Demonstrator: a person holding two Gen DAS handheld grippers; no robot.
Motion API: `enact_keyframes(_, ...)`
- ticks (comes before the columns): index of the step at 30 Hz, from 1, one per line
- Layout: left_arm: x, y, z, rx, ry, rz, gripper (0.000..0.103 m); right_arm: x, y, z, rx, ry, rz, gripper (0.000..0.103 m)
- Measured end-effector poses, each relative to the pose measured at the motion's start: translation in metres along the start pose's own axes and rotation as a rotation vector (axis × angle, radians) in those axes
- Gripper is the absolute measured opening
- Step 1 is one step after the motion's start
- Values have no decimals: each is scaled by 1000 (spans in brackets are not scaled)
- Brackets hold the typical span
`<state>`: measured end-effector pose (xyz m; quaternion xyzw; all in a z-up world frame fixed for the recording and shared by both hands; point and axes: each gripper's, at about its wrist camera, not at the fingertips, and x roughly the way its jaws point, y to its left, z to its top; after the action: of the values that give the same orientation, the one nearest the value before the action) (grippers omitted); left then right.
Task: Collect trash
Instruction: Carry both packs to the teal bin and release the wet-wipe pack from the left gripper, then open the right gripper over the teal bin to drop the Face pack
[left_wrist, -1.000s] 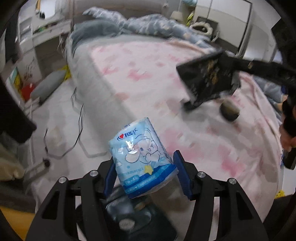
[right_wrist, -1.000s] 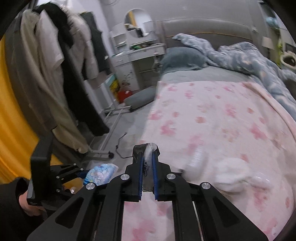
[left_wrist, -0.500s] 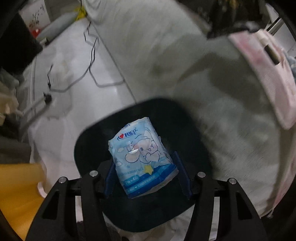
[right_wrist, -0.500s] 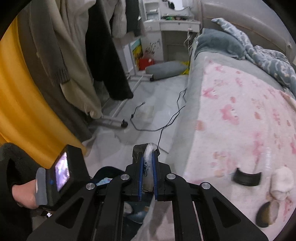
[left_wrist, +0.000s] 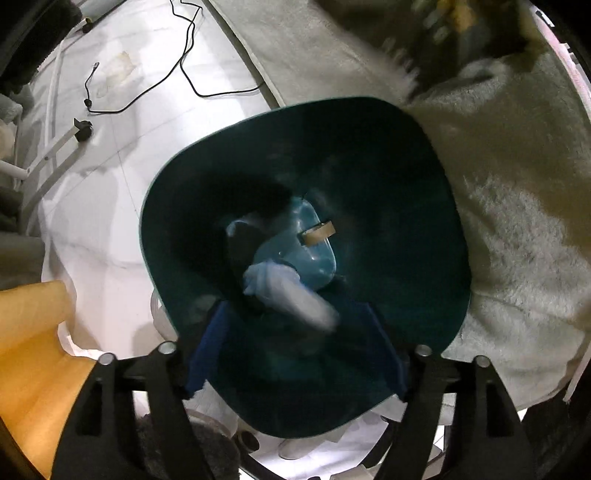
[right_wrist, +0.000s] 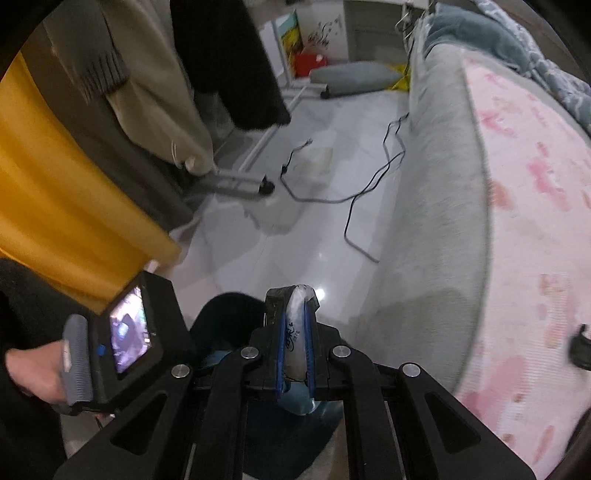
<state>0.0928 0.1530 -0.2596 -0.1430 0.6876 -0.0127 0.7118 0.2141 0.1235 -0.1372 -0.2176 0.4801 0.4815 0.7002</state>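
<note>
My left gripper (left_wrist: 293, 306) points down into a dark teal trash bin (left_wrist: 406, 221), and its jaws are opening. A blue-and-white tissue pack (left_wrist: 288, 291) is a blur between the blue pads (left_wrist: 207, 350), free of them and dropping into the bin. A short strip of brown tape (left_wrist: 317, 232) lies on the bin's bottom. My right gripper (right_wrist: 294, 295) is shut on a crumpled clear plastic wrapper (right_wrist: 297, 332) with blue print. It hovers just above the bin (right_wrist: 225, 310), close to the bed's side. A person's hand (right_wrist: 33, 369) holds the left gripper's handle at the lower left.
The bin stands on the white floor against the bed's grey fluffy cover (left_wrist: 517, 221). A pink flowered blanket (right_wrist: 535, 221) covers the bed, with a dark object (right_wrist: 581, 347) on it. A black cable (right_wrist: 369, 192), a clothes rack's foot (right_wrist: 236, 182) and a yellow curtain (right_wrist: 55, 184) lie left.
My left gripper sank from the bed to above the bin and let go of the tissue pack, which now falls. My right gripper swung left and down toward the bin, wrapper still held.
</note>
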Motion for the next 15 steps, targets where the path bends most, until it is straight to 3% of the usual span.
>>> enact_keyframes(5, -20, 6, -4, -18, -46, -12, 80, 28, 7, -1, -8, 69, 8, 9)
enact_keyframes(15, -78, 24, -6, -53, -247, 59, 77, 67, 15, -11, 19, 171, 48, 9)
